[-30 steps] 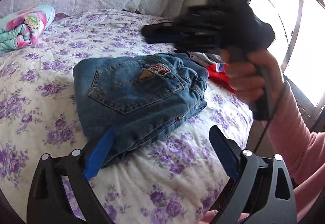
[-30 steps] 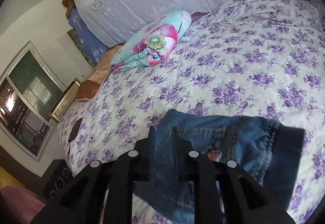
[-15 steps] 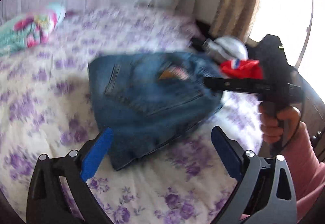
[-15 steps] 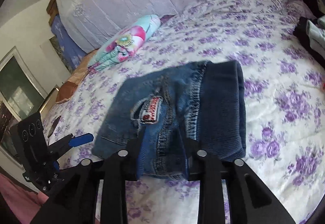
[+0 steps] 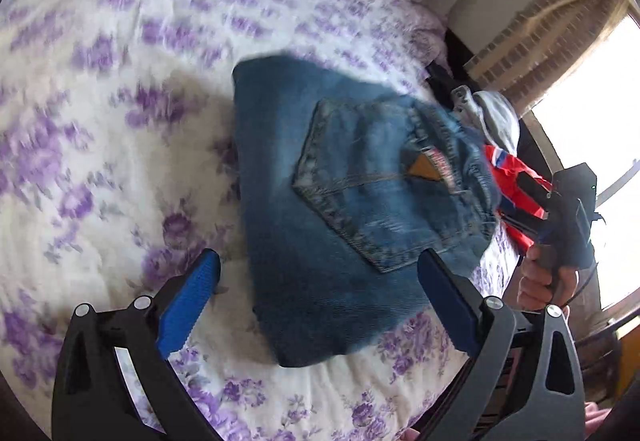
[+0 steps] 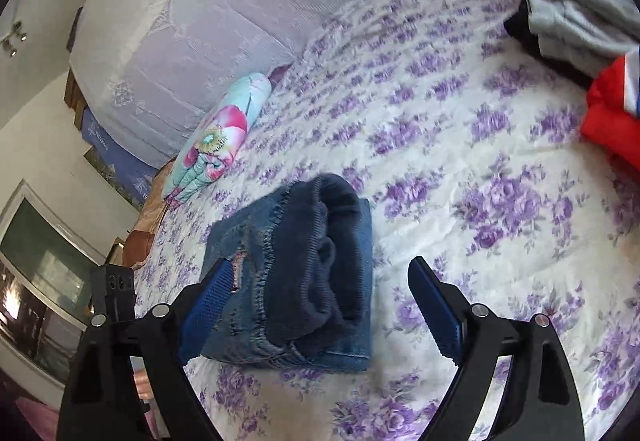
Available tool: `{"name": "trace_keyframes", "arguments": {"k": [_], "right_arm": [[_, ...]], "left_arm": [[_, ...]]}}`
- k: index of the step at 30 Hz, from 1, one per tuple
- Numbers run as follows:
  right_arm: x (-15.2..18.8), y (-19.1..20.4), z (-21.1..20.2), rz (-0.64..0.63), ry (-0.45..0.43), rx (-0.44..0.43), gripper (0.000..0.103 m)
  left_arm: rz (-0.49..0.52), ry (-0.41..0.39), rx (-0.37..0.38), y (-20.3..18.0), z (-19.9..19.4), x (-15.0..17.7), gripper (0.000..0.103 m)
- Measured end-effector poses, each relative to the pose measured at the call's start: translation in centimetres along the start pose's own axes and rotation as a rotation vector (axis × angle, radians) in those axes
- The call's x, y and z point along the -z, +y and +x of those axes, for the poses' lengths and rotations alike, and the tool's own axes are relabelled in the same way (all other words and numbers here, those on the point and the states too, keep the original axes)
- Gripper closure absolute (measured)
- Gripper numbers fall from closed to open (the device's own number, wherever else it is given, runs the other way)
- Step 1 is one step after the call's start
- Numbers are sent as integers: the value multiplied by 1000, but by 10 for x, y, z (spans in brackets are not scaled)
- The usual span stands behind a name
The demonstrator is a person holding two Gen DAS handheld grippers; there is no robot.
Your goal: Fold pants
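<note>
Both grippers stand spread and empty — the left gripper [image 5: 318, 295] and the right gripper [image 6: 320, 301] hover over the jeans [image 5: 344, 209], judged released because the fold looks done. Thick stitched denim lies as a compact block, pocket up, on the soft flower-print bedspread [image 6: 460, 169] — near a red garment [image 6: 612, 129].

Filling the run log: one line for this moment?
jeans: folded, on bed | left gripper: open | right gripper: open | neither grips jeans
</note>
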State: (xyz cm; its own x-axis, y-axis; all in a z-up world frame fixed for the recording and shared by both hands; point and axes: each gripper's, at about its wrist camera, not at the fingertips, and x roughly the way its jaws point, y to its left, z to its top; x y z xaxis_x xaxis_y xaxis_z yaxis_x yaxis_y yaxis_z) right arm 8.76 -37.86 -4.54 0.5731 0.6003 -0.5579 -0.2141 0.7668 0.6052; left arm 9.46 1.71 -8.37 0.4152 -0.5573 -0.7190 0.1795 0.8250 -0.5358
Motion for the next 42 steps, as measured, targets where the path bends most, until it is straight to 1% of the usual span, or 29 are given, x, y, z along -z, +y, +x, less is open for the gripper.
{"name": "trace_keyframes", "arguments": {"k": [1,4,6,8,16,19,24,26,27,28,29,30,31,32,33,34,35,36,39,41,42], "right_arm": [[0,-10,10,29,47,-27,14],[4,-28,35,99,141,-105,13],[6,-35,44,124,155,-154,13],[4,-37,48,132,155,-185,14],[-6,-36,70,123,205,-274,14],[-11,-30,83,106,221,-276,14],[-11,-15,93,40,233,-229,14],[-11,-14,93,37,231,-227,19],[-10,-14,92,41,228,-233,21],[-9,-13,91,44,225,-237,26],[-8,-11,89,45,217,-238,34],[-7,-9,86,48,210,-242,36],[-7,-5,83,51,202,-239,41],[-9,1,78,38,187,-233,44],[-12,9,73,16,172,-234,46],[-19,21,68,-20,153,-242,49],[-26,32,64,-44,139,-256,50],[-38,44,63,-68,123,-270,50],[-81,76,72,-128,82,-296,51],[-114,96,90,-165,59,-328,51],[-130,103,100,-178,51,-341,51]], "left_arm": [[-13,15,-2,2,6,1,6],[3,4,-29,-3,9,2,5],[6,0,-39,-7,10,4,4],[-4,3,-40,-4,12,3,4],[-6,2,-35,-2,16,-5,4],[-6,-1,-42,-4,21,-10,4],[1,-1,-45,-8,25,-16,4],[4,-3,-36,-10,27,-16,4],[9,-3,-19,-12,28,-16,5],[13,1,10,-14,29,-16,5],[27,-13,1,-20,28,-14,5],[39,-27,-4,-23,27,-13,7],[53,-42,-3,-27,25,-13,9],[63,-62,3,-32,19,-13,13],[67,-80,16,-34,13,-15,18],[76,-102,35,-37,4,-18,21],[97,-119,55,-43,-7,-27,24],[109,-130,51,-46,-14,-34,24],[192,-216,-17,-52,-41,-73,23],[227,-275,-54,-47,-53,-106,23],[237,-292,-64,-39,-56,-124,23]]}}
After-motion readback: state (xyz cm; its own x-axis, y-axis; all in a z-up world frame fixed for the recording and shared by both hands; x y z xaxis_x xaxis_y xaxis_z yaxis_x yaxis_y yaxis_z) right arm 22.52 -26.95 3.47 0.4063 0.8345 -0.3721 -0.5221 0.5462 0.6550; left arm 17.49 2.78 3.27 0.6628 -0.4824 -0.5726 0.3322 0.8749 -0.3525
